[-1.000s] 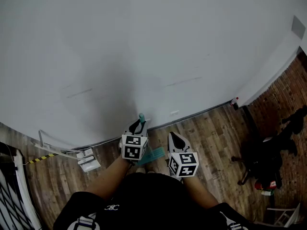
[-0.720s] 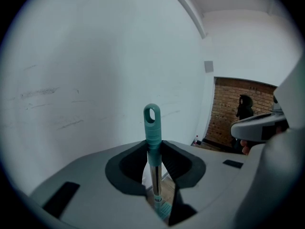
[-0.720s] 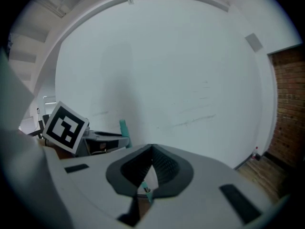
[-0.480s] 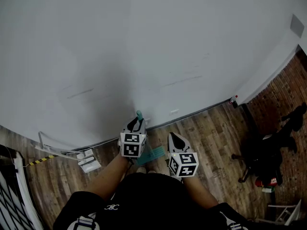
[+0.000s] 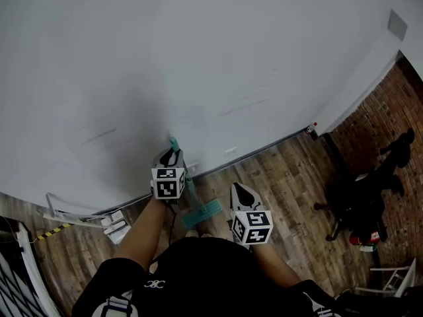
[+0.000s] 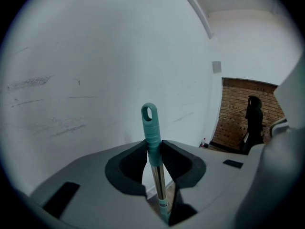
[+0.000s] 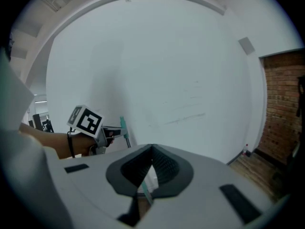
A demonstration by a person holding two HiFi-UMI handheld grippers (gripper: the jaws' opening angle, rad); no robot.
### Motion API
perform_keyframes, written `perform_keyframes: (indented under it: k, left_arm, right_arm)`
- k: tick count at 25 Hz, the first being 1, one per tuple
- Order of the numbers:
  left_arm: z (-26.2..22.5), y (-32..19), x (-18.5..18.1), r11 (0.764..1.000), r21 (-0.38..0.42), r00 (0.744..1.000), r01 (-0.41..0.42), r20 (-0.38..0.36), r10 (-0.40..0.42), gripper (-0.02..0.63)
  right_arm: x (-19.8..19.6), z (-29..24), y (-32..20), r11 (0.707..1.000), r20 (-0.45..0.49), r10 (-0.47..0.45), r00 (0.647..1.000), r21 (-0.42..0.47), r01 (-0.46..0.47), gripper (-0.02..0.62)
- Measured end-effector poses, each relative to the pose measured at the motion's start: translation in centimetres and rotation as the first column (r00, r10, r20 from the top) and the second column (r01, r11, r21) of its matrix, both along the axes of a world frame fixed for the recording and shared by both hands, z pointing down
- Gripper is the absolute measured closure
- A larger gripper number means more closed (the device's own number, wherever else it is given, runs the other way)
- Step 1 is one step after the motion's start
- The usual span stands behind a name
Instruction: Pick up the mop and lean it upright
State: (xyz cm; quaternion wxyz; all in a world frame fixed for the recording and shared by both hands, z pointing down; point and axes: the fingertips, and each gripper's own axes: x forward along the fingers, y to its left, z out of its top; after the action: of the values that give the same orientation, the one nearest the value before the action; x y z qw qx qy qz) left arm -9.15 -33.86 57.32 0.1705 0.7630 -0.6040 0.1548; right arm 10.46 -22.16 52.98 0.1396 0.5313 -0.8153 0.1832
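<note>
One mop point(image 6: 149, 123), ribbed teal grip, chrome shaft, clenched in L gripper point(image 6: 153, 149) jaws, R gripper point(image 7: 152, 149) jaws closed

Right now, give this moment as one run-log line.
left gripper: shut on mop | right gripper: shut, empty | mop: upright beside wall

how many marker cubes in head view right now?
2. Left cube on the left gripper, which clamps the mop handle by the wall; right cube on the right gripper, nearer the person. None seems hidden.
</note>
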Motion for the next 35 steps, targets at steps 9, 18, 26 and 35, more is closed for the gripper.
perform_keyframes:
  k: [9, 18, 26, 35]
  left_arm:
    - [2.2, -5.3, -5.3, 0.993, -0.107, 0.994, 0.06, -0.081, -0.068, 0.508]
    - [2.5, -5.2, -5.0, 0.993, -0.111, 0.998, 0.051, -0.019, -0.054, 0.502]
    - [1.4, -4.6, -5.1, 0.995, -0.056, 0.996, 0.083, 0.044, -0.08, 0.495]
    - [-3.5, 2.8, -1.8, 0.999, -0.031, 0.995, 0.032, -0.089, -0.035, 0.609]
  right_arm:
    - [1.9, 0.4, 0.6, 0.998, -0.018, 0.064, 0.998, -0.015, -0.065, 0.581]
    - [1.8, 0.1, 0.9, 0.998, -0.012, 0.069, 0.998, -0.005, -0.069, 0.581]
    - [1.9, -0.5, 1.2, 0.998, 0.005, 0.058, 0.998, 0.009, -0.058, 0.581]
    - [-0.5, -0.3, 0.8, 1.0, 0.057, -0.019, 0.998, 0.015, 0.019, 0.583]
